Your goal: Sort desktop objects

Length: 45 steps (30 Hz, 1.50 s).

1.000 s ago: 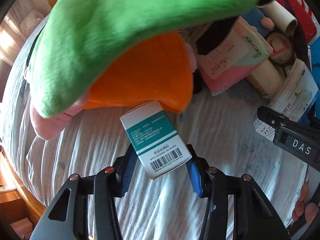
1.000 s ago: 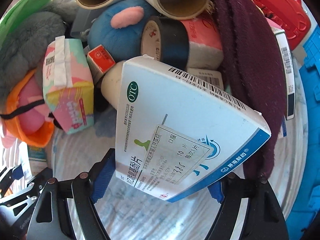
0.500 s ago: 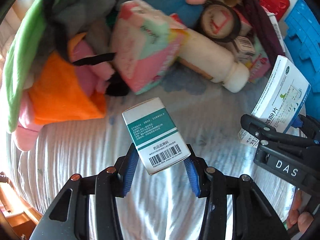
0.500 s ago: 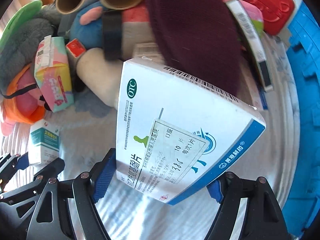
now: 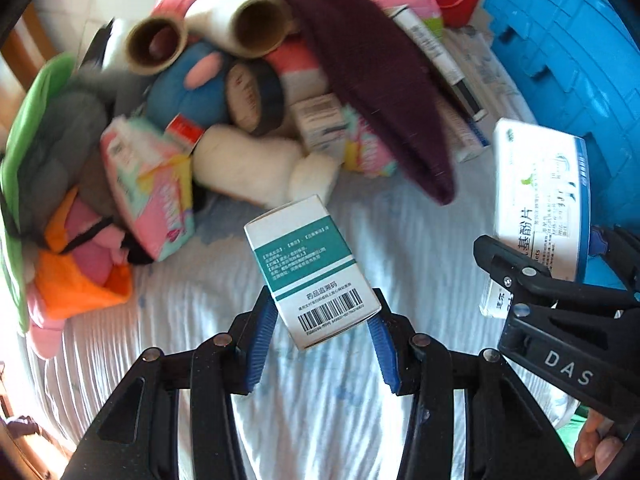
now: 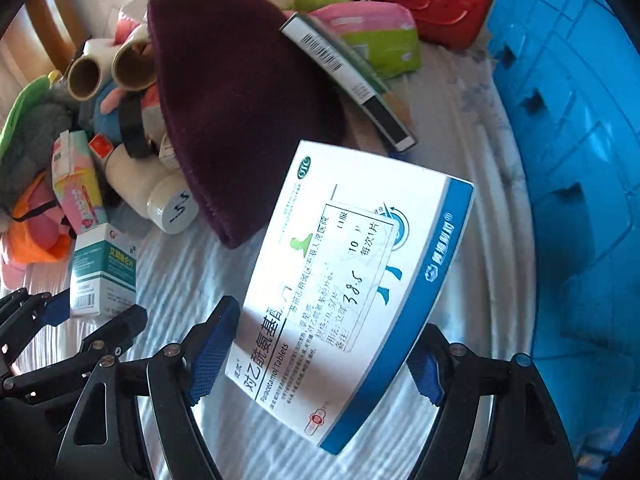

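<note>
Above white striped cloth (image 5: 192, 320), left gripper (image 5: 324, 344) clamped on small teal-and-white medicine box (image 5: 310, 268), barcode end between blue pads, long axis running away toward clutter pile. Maroon knit hat (image 6: 240, 120) lay in pile beyond. Right gripper (image 6: 316, 356) pointed steeply down, clamped on flat white-and-blue tablet box (image 6: 352, 288), jaws just closing slightly; long axis tilted up-right, beside blue crate (image 6: 580, 160).

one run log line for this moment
left gripper: shut on teal box | right gripper: jaws just closing, holding blue box | both lifted over cloth | blue bin at right
</note>
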{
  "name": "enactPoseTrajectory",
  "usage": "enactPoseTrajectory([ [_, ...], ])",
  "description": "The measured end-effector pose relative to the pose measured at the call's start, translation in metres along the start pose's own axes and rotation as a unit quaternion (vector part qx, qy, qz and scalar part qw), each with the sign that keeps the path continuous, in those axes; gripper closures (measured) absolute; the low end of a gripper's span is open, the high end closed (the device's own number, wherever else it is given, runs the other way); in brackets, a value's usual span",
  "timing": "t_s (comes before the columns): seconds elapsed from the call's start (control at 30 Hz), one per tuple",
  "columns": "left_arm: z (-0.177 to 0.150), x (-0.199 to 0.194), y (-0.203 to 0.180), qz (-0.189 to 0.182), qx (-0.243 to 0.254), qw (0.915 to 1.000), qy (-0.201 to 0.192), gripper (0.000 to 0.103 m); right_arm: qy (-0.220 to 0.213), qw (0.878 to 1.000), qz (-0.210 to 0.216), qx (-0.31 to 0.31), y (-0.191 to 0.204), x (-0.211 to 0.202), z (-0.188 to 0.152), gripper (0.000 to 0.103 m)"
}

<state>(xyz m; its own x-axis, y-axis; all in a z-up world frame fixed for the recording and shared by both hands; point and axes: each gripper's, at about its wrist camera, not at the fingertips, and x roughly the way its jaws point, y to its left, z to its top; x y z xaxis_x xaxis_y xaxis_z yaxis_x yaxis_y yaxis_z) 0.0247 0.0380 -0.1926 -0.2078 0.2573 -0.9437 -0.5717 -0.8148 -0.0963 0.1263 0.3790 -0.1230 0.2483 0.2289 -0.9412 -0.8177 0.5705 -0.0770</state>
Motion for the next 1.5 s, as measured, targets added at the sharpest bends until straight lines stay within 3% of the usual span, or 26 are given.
enactPoseTrajectory([
  [0.03,-0.026,-0.013,-0.032,-0.001,0.007,1.0000,-0.005,0.058,-0.007,1.000,-0.004,0.005,-0.002,-0.011,-0.017,0.034],
  [0.07,-0.026,-0.019,-0.042,-0.003,0.017,0.9998,-0.013,0.058,-0.015,1.000,-0.009,0.009,-0.008,-0.018,-0.014,0.046],
  [0.1,-0.010,-0.017,-0.023,-0.004,0.025,0.9995,-0.019,0.058,-0.023,1.000,-0.014,0.012,-0.014,-0.027,-0.010,0.048],
  [0.17,-0.005,-0.027,-0.032,-0.004,0.040,0.9986,-0.033,0.058,-0.040,0.999,-0.020,0.020,-0.031,-0.045,-0.007,0.049],
  [0.2,0.033,-0.025,-0.017,-0.007,0.045,0.9983,-0.036,0.058,-0.043,0.999,-0.019,0.025,-0.045,-0.048,0.018,0.049],
  [0.23,0.080,-0.020,-0.004,-0.008,0.048,0.9981,-0.039,0.058,-0.046,0.998,-0.018,0.031,-0.058,-0.049,0.018,0.049],
  [0.37,0.069,-0.025,-0.007,-0.008,0.064,0.9972,-0.037,0.058,-0.038,0.998,-0.021,0.053,-0.082,-0.046,0.010,0.049],
  [0.43,0.060,-0.023,-0.001,-0.010,0.067,0.9974,-0.027,0.058,-0.021,0.998,-0.010,0.066,-0.096,-0.024,0.013,0.049],
  [0.53,0.064,0.000,-0.003,-0.007,0.069,0.9975,-0.011,0.058,0.007,0.997,0.006,0.081,-0.100,-0.007,0.006,0.049],
  [0.63,0.064,0.020,-0.001,-0.002,0.069,0.9976,0.002,0.058,0.008,0.995,0.037,0.096,-0.100,0.005,0.006,0.042],
  [0.83,0.069,0.045,0.007,-0.003,0.069,0.9975,0.017,0.058,0.004,0.996,0.041,0.078,-0.077,0.009,0.015,0.042],
  [1.0,0.066,0.046,0.006,-0.010,0.082,0.9964,0.019,0.058,0.011,0.996,0.032,0.082,-0.069,0.010,0.012,0.041],
  [1.17,0.065,0.047,0.022,-0.009,0.086,0.9961,0.018,0.058,0.023,0.994,0.041,0.097,-0.067,0.017,0.006,0.030],
  [1.4,0.063,0.054,0.045,-0.022,0.080,0.9962,0.029,0.059,0.053,0.990,0.040,0.121,-0.059,0.042,-0.002,0.027],
  [1.5,0.068,0.047,0.043,-0.025,0.093,0.9952,0.016,0.058,0.061,0.989,0.038,0.131,-0.057,0.048,-0.005,0.019],
])
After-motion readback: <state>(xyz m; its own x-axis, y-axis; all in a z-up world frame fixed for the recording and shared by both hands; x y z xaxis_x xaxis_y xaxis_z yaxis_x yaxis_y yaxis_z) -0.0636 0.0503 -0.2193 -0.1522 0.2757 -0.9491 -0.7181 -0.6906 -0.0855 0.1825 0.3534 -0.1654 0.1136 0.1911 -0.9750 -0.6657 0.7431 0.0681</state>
